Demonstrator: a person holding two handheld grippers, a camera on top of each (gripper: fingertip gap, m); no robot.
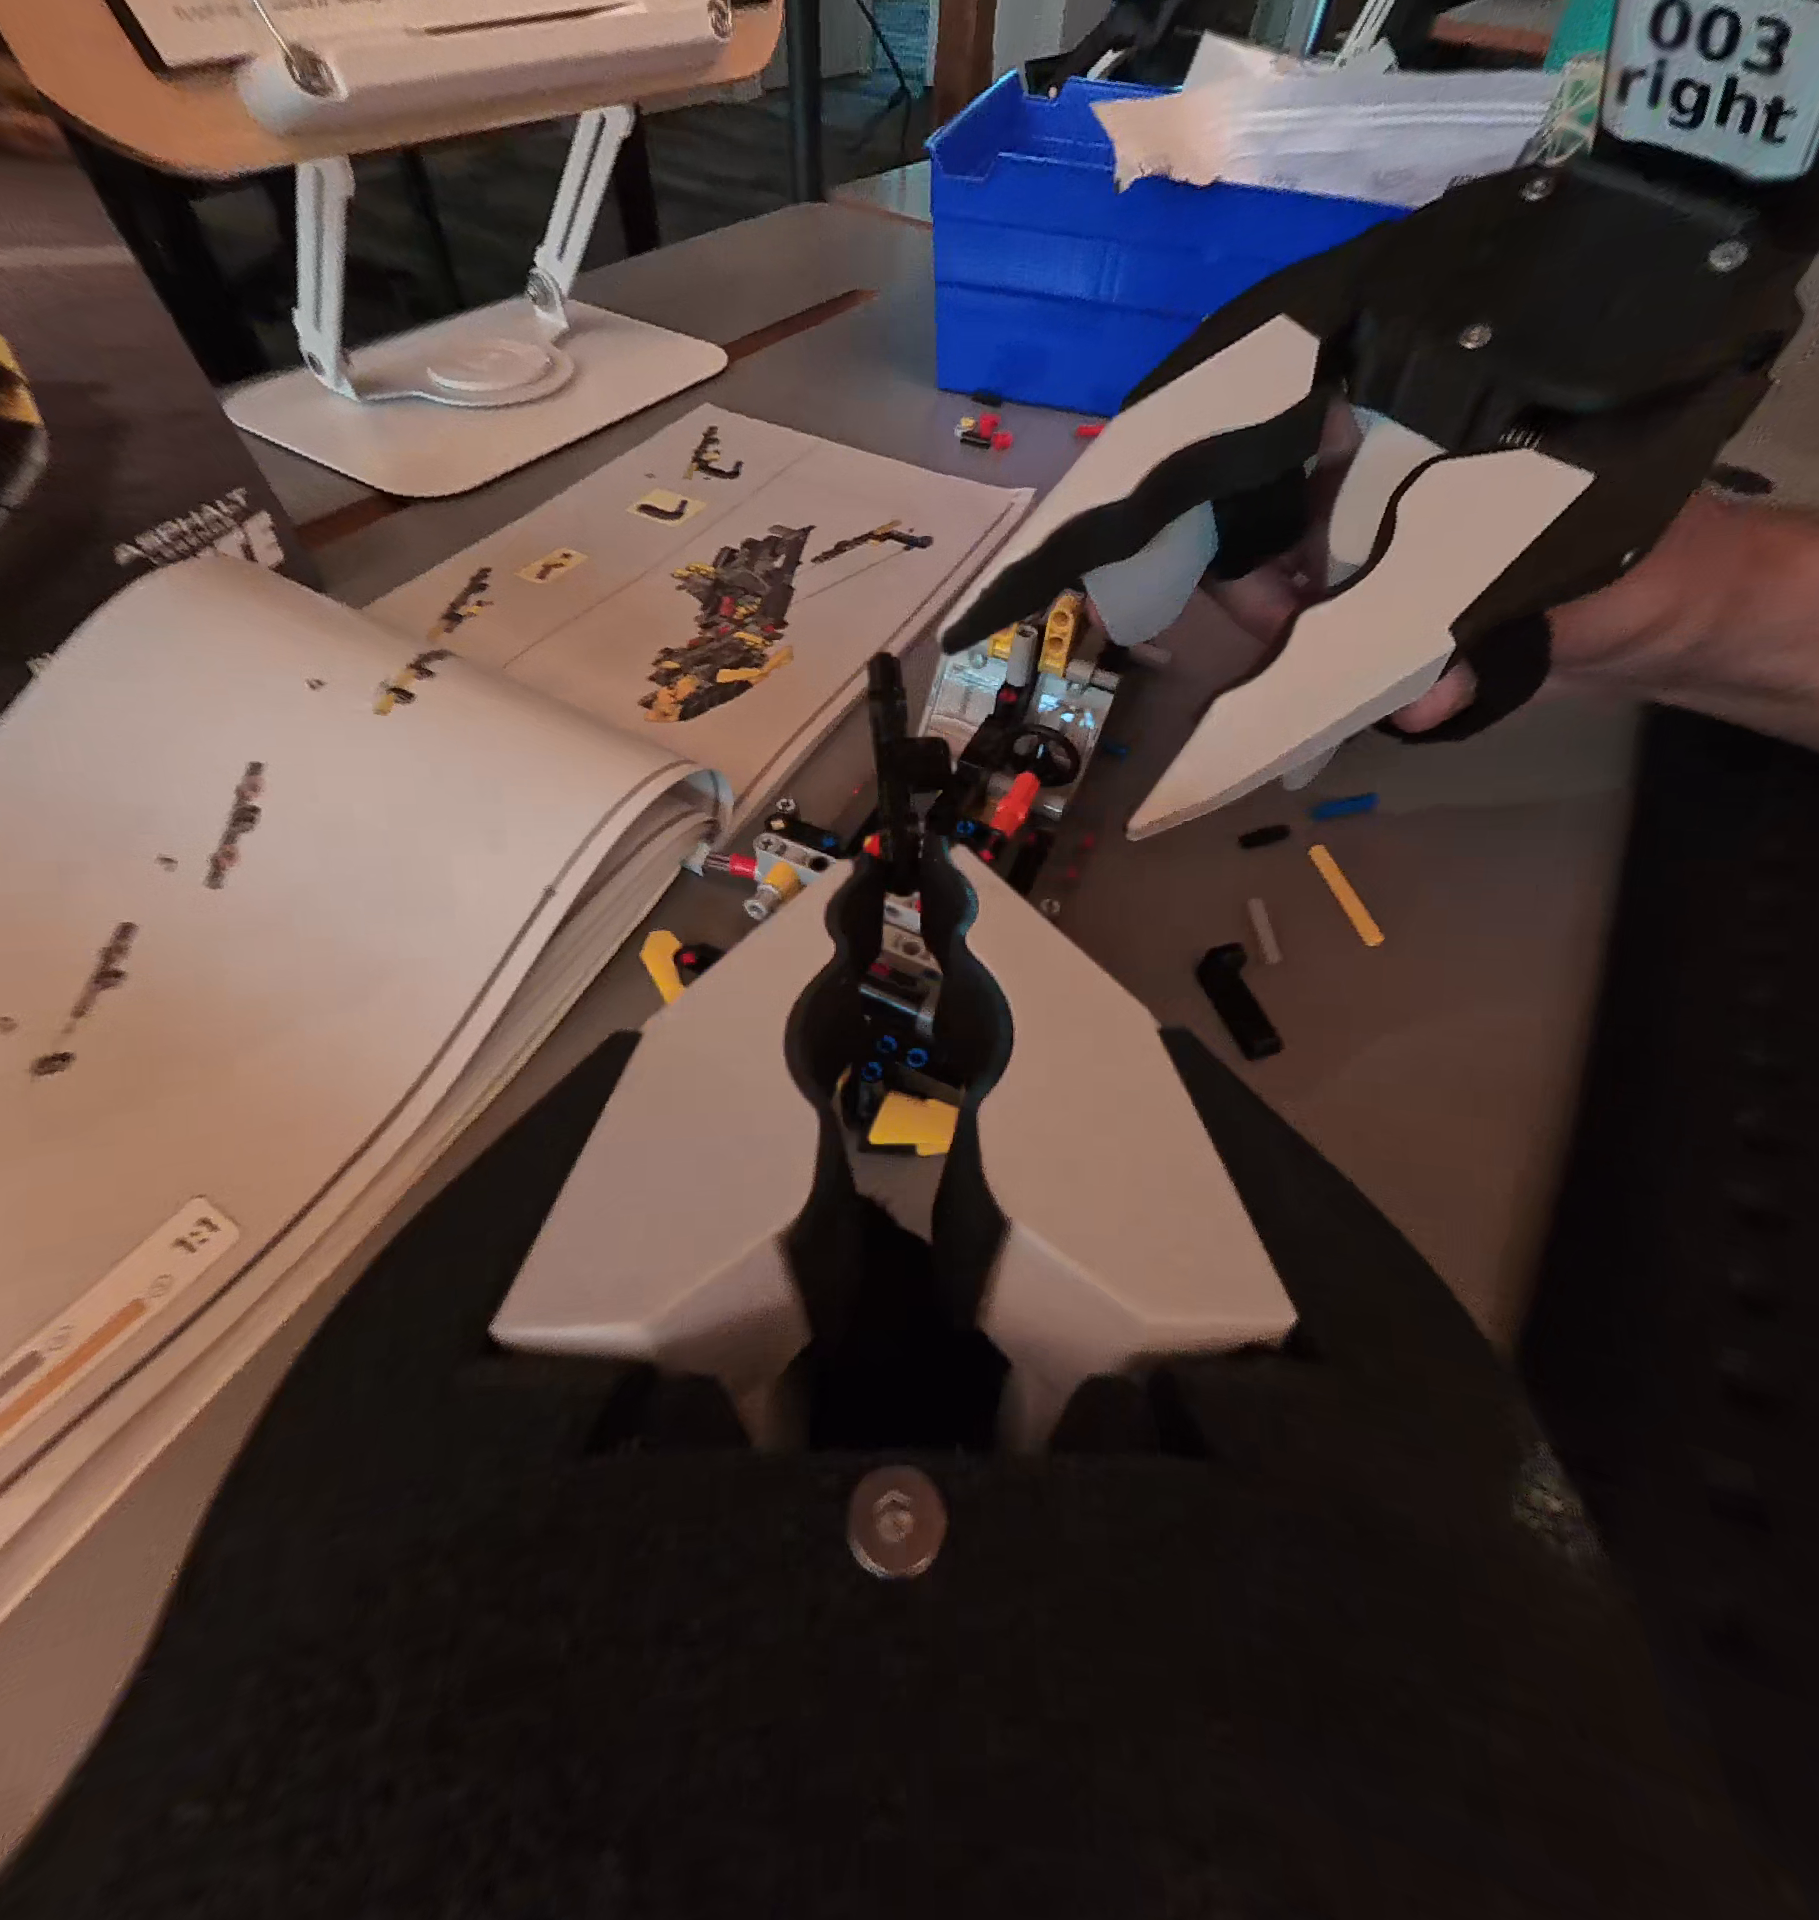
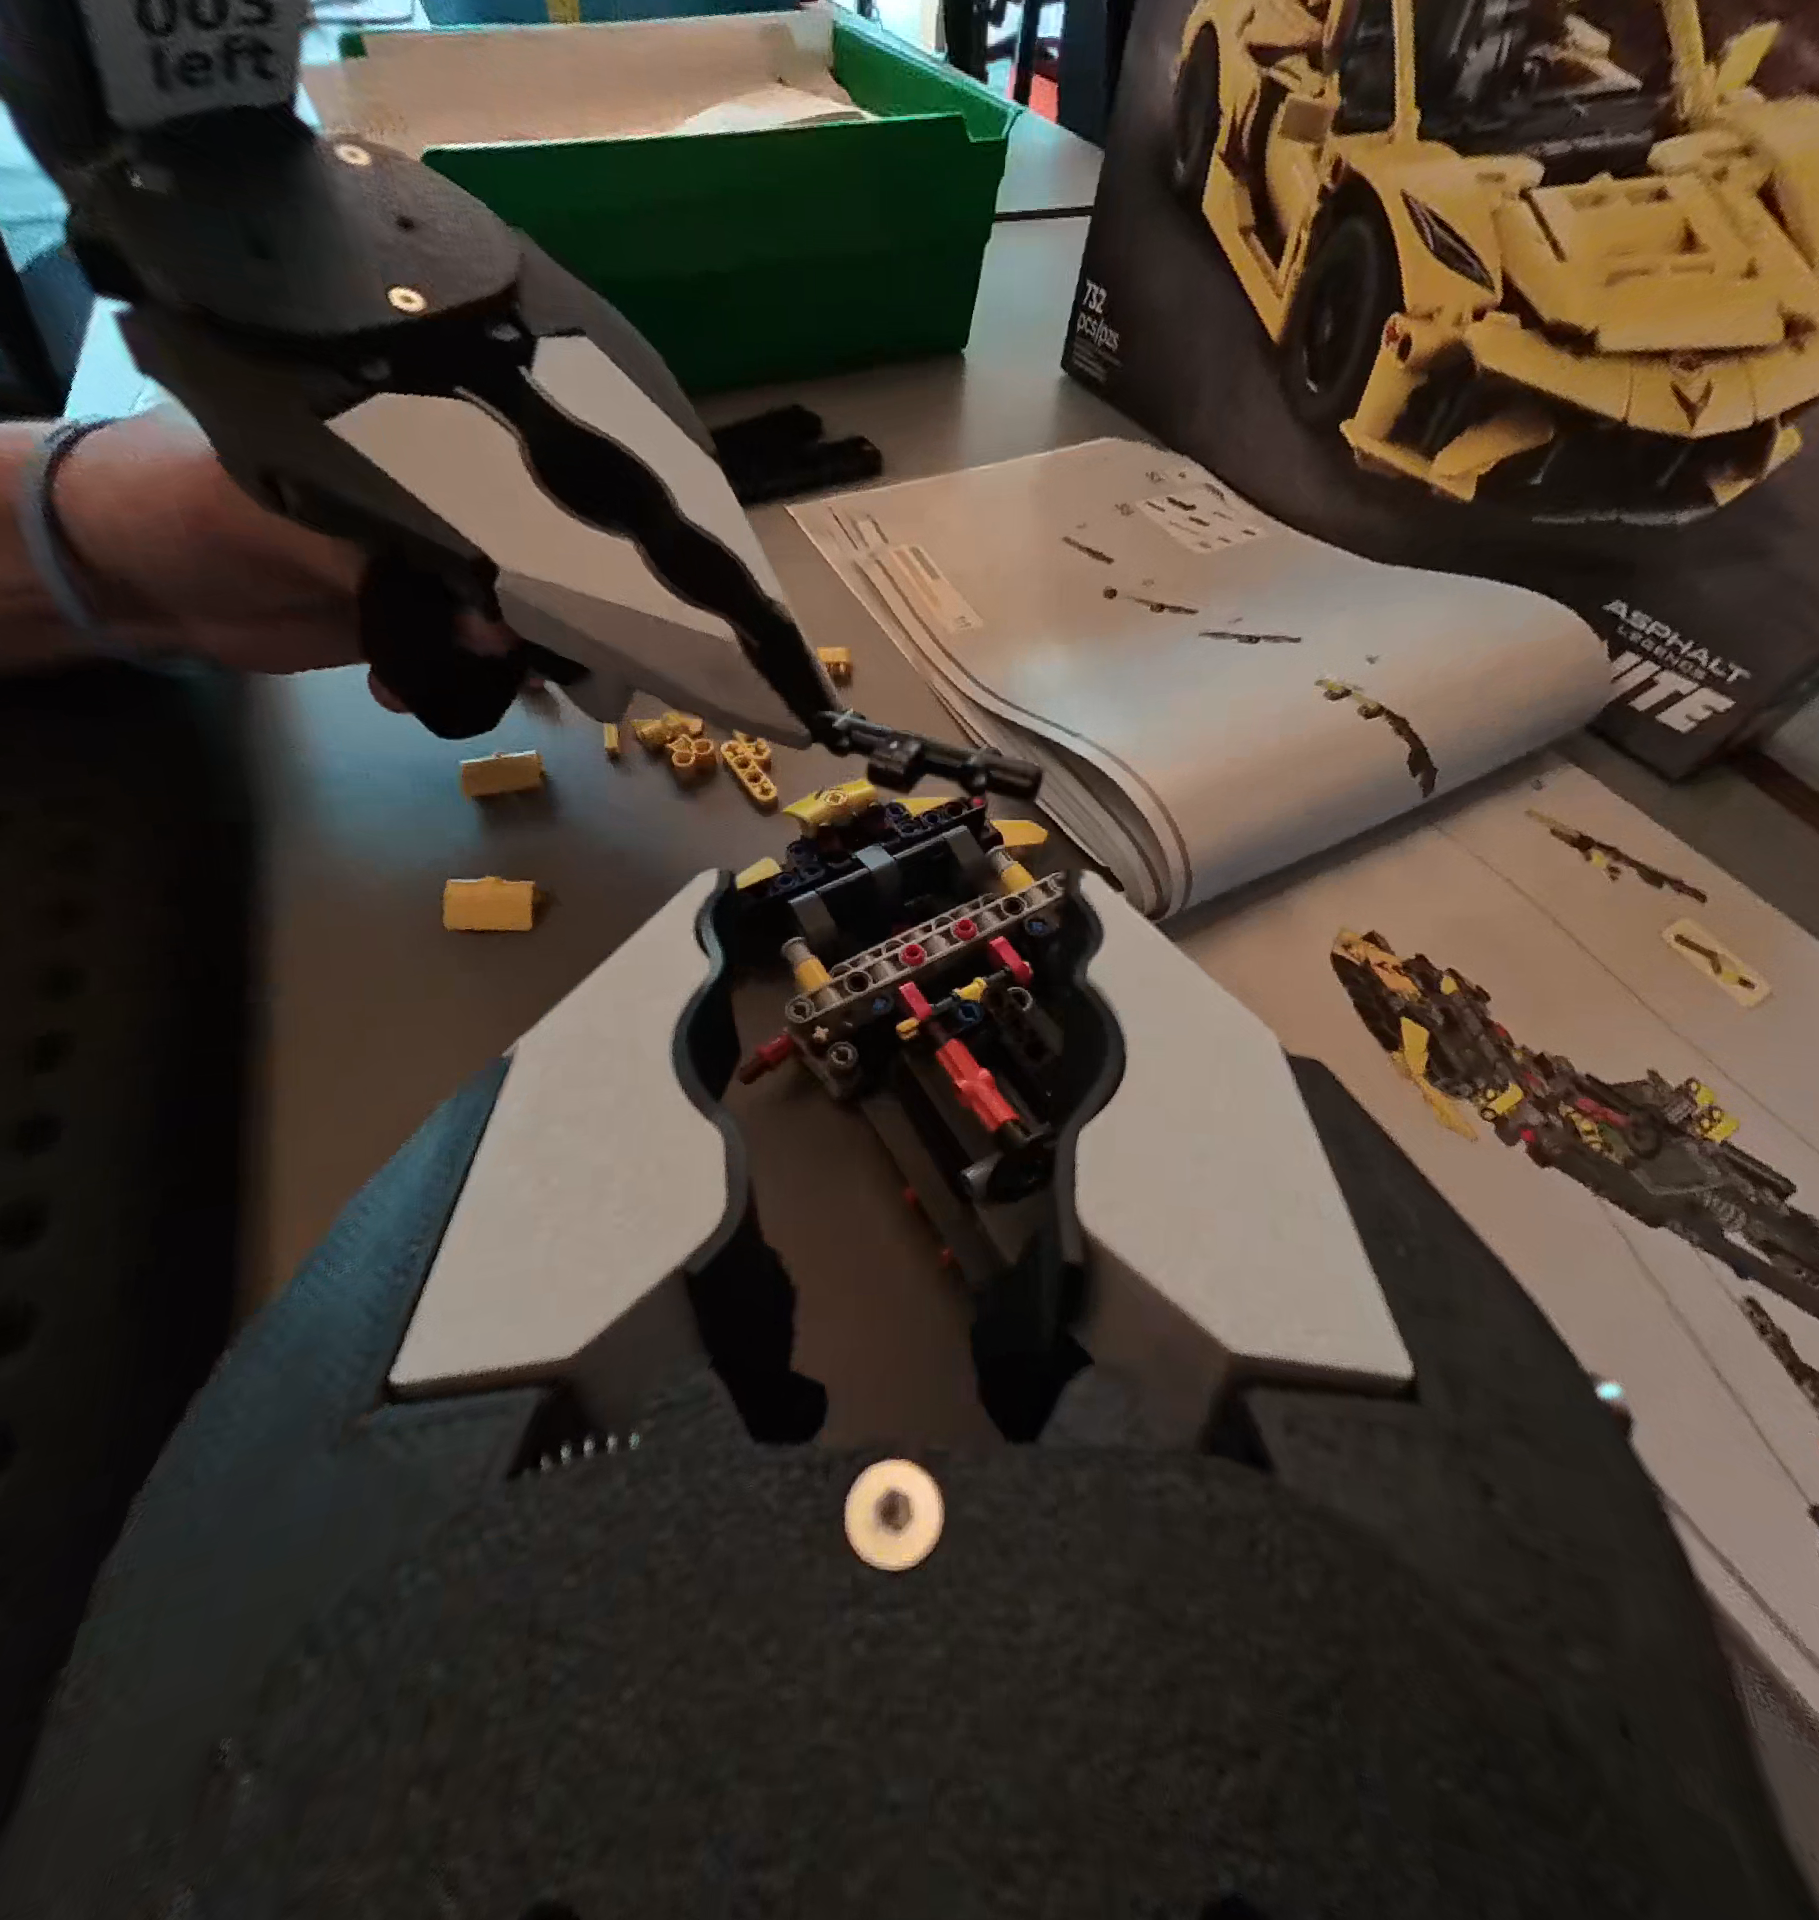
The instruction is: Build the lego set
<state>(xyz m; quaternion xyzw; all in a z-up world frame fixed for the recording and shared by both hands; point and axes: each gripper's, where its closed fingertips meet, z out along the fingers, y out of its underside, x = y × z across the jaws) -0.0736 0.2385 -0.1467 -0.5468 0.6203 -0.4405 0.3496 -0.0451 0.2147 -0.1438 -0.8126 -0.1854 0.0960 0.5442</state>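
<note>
While the left tongs (image 2: 820, 717) pinch a slim black linked lego piece (image 2: 926, 756) at their tips, the right tongs (image 2: 889, 914) stand spread on either side of the partly built black, grey and yellow lego chassis (image 2: 915, 997), with no contact evident.

Nearest item: the chassis rests on the grey worktop (image 2: 365, 831) between the right fingers, its grey perforated beam, red pins and yellow end parts already fitted. The held black piece hangs just above the chassis's far end, apart from it; I judge it is the next part to be seated.

Beside the chassis: loose small yellow bricks (image 2: 489, 902) and yellow connectors lie scattered on the worktop to one side. In the left wrist view a thin yellow bar (image 1: 1344, 894) and a short black beam (image 1: 1237, 1000) lie unused.

Further off: the thick open white instruction booklet (image 2: 1248, 686) lies just beside the chassis, opened well short of its end.

Farthest: the dark printed set box showing a yellow car (image 2: 1507, 260), a green plastic bin (image 2: 739, 239) and a blue plastic bin (image 1: 1071, 260).

Assessment: only the frame exists; no bodywork or wheels are visible on it. By my estimate most of the build remains.
</note>
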